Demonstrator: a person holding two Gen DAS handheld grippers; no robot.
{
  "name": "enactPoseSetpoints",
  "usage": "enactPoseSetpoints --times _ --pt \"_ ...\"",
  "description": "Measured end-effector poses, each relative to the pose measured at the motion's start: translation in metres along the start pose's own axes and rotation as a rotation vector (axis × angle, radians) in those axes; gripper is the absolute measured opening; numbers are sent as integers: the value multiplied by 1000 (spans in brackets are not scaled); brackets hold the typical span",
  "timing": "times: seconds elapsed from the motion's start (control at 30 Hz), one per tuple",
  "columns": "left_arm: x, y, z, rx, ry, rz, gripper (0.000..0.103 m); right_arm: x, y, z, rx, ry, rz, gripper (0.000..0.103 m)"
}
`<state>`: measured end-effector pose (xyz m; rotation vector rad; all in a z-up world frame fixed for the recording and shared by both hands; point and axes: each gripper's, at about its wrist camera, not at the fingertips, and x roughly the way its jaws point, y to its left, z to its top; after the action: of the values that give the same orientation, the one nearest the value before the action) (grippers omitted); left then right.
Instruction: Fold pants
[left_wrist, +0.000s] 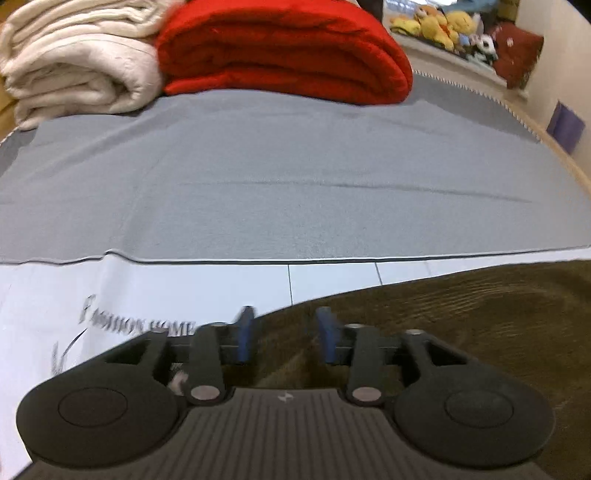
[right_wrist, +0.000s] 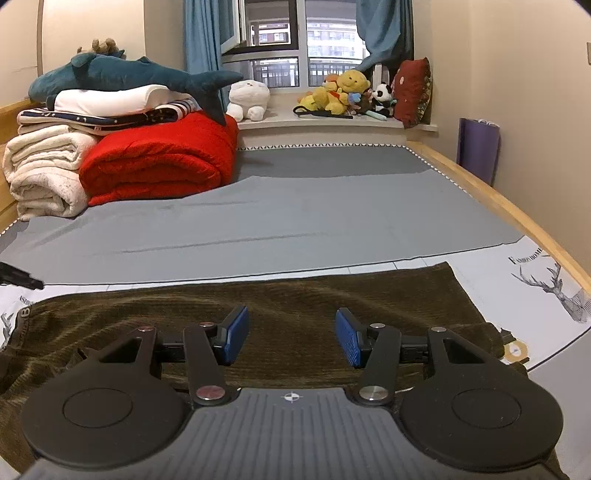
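Left wrist view
- left tongs (left_wrist: 284, 334): blue pads stand apart with a gap between them, nothing pinched; the picture is smeared by motion.
- pants (left_wrist: 461, 325): dark olive ribbed cloth, filling the frame from 3 to 6 o'clock; their curved edge runs from under the tongs up toward 3 o'clock. The right pad sits over the cloth, the left pad at its edge; whether either touches the cloth cannot be told.
- white printed sheet (left_wrist: 92, 291): from 7 to 9 o'clock, with lettering just beside the left pad.
- grey sheet (left_wrist: 277, 184): across the middle of the bed, beyond the white one.
- red blanket (left_wrist: 288, 51): folded, at 12 o'clock.
- cream blanket (left_wrist: 70, 70): folded, at 10 o'clock, touching the red one.
- soft toys (left_wrist: 443, 26): at 1 o'clock, blurred.

Right wrist view
- right tongs (right_wrist: 291, 334): held wide, pads well apart, gripping nothing, above the pants.
- pants (right_wrist: 288, 299): spread flat in a broad band across the near end of the bed, from 9 to 3 o'clock, waistband at 9 o'clock.
- white printed sheet (right_wrist: 546, 295): under the pants, a deer drawing showing at 3 o'clock.
- grey sheet (right_wrist: 295, 229): mid-bed.
- red blanket (right_wrist: 159, 158): at 10 o'clock, beside the cream blanket (right_wrist: 44, 166).
- plush shark (right_wrist: 122, 75): on top of the folded stack at 11 o'clock.
- window sill (right_wrist: 332, 123): at 12 o'clock, bearing toys and a red cushion (right_wrist: 413, 92).
- bed frame (right_wrist: 517, 214): wooden rail along 2 to 3 o'clock.
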<state>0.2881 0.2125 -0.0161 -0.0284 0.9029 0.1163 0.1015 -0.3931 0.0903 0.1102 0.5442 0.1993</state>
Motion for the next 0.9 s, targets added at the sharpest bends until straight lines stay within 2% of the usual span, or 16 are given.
enactPoseSetpoints --times 0.07,0.13,0.33,0.43,0.5,0.53,0.57,0.63,0.7,0.9 --pt "21 -3 3 49 23 -13 58 2 -5 -2 -4 10 -9 54" --pt "37 -9 3 93 46 -10 63 4 -10 -3 -9 19 -19 54" --pt "70 -14 -1 173 81 -16 63 10 -22 -8 -6 50 -39 54" --pt "78 -14 -6 163 94 -19 65 12 -24 -11 -13 62 -48 54" --pt "77 -20 -9 180 81 -22 51 13 -23 -12 -24 67 -51 54" --pt "73 -25 -11 204 77 -43 25 14 -22 -12 -31 67 -55 54" --pt "69 -32 -13 244 77 -36 4 15 -21 -12 -37 67 -60 54" --pt "59 -46 -15 349 81 12 3 16 -20 -11 -38 68 -63 54" --pt "39 -55 -22 415 57 24 2 18 -18 -9 -39 72 -66 54" --pt "-64 -60 -50 456 -74 -31 2 19 -10 -11 -36 81 -85 54"
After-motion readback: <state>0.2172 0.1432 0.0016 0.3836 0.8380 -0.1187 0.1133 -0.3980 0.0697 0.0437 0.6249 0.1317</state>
